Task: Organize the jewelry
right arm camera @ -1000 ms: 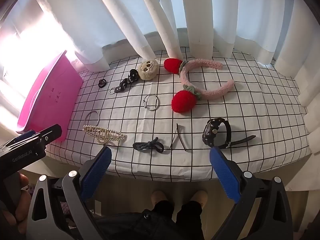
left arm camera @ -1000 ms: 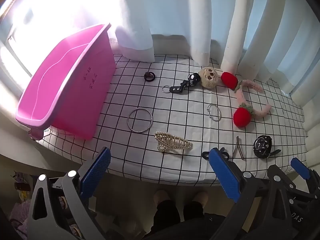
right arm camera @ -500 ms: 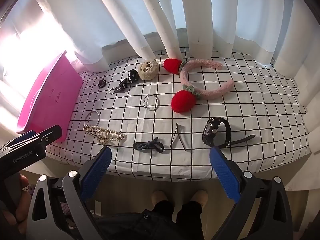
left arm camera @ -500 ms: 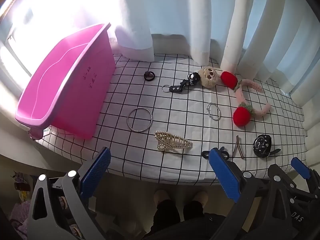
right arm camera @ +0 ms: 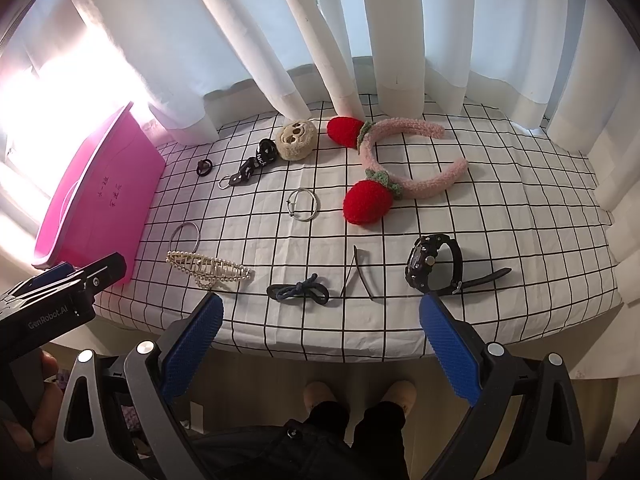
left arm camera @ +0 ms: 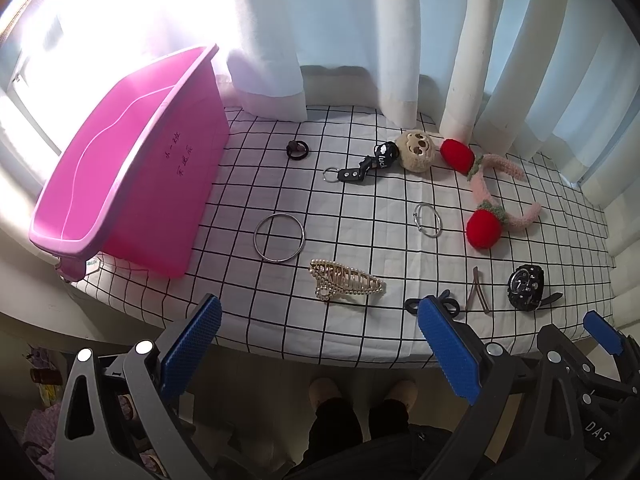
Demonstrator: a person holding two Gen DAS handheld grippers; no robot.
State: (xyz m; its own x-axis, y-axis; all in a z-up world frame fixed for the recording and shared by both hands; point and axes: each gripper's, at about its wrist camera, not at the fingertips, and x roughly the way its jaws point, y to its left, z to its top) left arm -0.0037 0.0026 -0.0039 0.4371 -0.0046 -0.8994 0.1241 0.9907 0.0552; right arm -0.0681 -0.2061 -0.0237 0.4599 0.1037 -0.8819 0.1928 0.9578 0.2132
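Jewelry spread on checked cloth (right arm camera: pixel 480 208); pink bin (left arm camera: pixel 132 160) interior hidden; both grippers agape.

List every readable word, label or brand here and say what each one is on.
"GenRobot.AI": on the left claw's black body, right wrist view.
"DAS": on the right claw's body, cut off at the frame edge.
"luck": black keychain tag.
Handwritten characters on the pink bin: too small to read.

Bin (left arm camera: pixel 132 184) left on table (left arm camera: pixel 360 240); hair clip (left arm camera: pixel 346 286) front, headband (left arm camera: pixel 496 192) back right
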